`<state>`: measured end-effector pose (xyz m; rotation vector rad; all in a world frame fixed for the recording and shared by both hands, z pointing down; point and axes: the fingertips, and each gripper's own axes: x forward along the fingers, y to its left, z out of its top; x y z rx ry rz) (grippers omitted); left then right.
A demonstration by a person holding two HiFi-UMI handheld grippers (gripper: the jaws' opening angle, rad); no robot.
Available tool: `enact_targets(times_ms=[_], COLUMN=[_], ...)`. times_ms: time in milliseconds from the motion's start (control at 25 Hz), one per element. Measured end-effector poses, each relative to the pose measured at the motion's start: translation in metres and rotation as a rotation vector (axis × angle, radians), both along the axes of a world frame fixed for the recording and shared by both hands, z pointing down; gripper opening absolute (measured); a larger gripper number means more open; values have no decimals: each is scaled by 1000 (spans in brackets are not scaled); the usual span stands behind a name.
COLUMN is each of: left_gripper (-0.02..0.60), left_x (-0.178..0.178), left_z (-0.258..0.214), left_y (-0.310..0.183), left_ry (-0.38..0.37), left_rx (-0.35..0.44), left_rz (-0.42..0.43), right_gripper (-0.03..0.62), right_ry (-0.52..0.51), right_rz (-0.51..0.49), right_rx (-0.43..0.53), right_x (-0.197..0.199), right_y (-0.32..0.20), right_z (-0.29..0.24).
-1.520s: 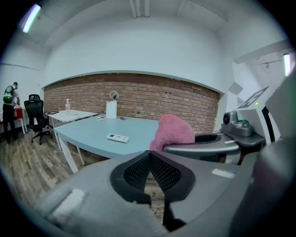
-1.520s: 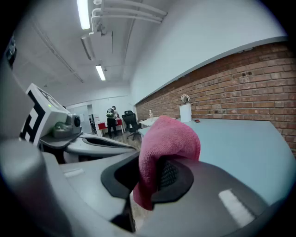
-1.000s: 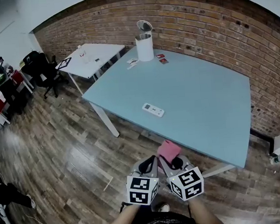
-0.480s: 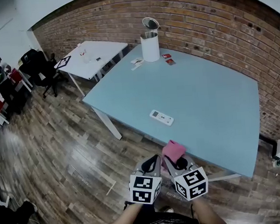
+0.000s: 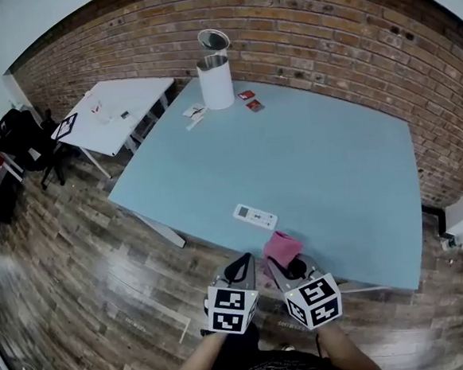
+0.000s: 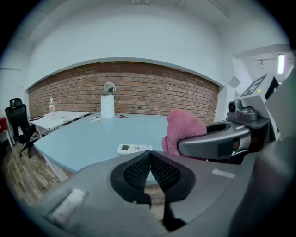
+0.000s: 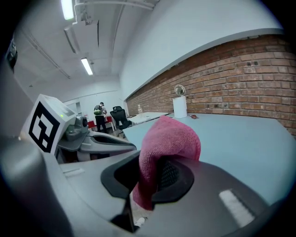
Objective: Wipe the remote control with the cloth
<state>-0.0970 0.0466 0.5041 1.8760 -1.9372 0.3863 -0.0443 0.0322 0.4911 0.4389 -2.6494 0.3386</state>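
A white remote control (image 5: 255,215) (image 6: 133,148) lies near the front edge of the light blue table (image 5: 318,165). My right gripper (image 5: 282,265) (image 7: 155,178) is shut on a folded pink cloth (image 5: 282,248) (image 7: 167,141) (image 6: 185,131), which sticks up past its jaws just short of the table edge. My left gripper (image 5: 243,265) (image 6: 150,157) is shut with nothing between its jaws. It hangs beside the right one, over the floor, a little short of the remote.
A white kettle (image 5: 214,78) with its lid up stands at the table's far side, with small cards (image 5: 249,100) and papers (image 5: 194,113) near it. A white side table (image 5: 121,105) and office chairs (image 5: 24,137) stand at the left. A brick wall (image 5: 348,43) runs behind.
Both grippers have come forward toward the table with the cloth. The remote now lies much closer in front of them, and the cloth reaches the table's front edge.
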Motion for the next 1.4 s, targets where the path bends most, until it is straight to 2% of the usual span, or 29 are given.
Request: enact_targets(times_ms=[280,360,480,520,680,760,880,1080,1160,1240,1400], left_gripper=[0,43,46,46,114,123,171,209,210,255,256], left_x=[-22,-24,-31,-32,-34,-36,-39,-36,-32,-29,-24], left_z=[10,18,26,29,48,56,64,74,81,89,104], left_y=[-45,-54,-67,-72,-84,-88,-95,-110,-113,-112,-114], left_ry=[-99,-127,-210,-244,-380,-425,-459,-518,-533,-538,-551], left_rx=[-37,-59,-90,-101,-166,-195,-217,-253,-286,-334,-417], left_rz=[200,273,384,430,658,755,857,1013,1087,1165,1274], right_gripper=[63,63,63,63,63,63,63,63,63,63,63], right_ry=[33,40,48,51,58,59,60,67,68,70,70], right_rz=[96,122,161,176,243,274,317,377,401,423,462], right_rx=[0,4,4,3,-9,-12,-12,-8,-9,-12,-18], right_x=[-18,-21,-26,-27,-28,-29,-29,-23,-18,-12,0], right_y=[-35,-43,-56,-60,-73,-78,-84,-91,-93,-95,-99], right_z=[2,1,1,2,6,7,8,8,9,11,12])
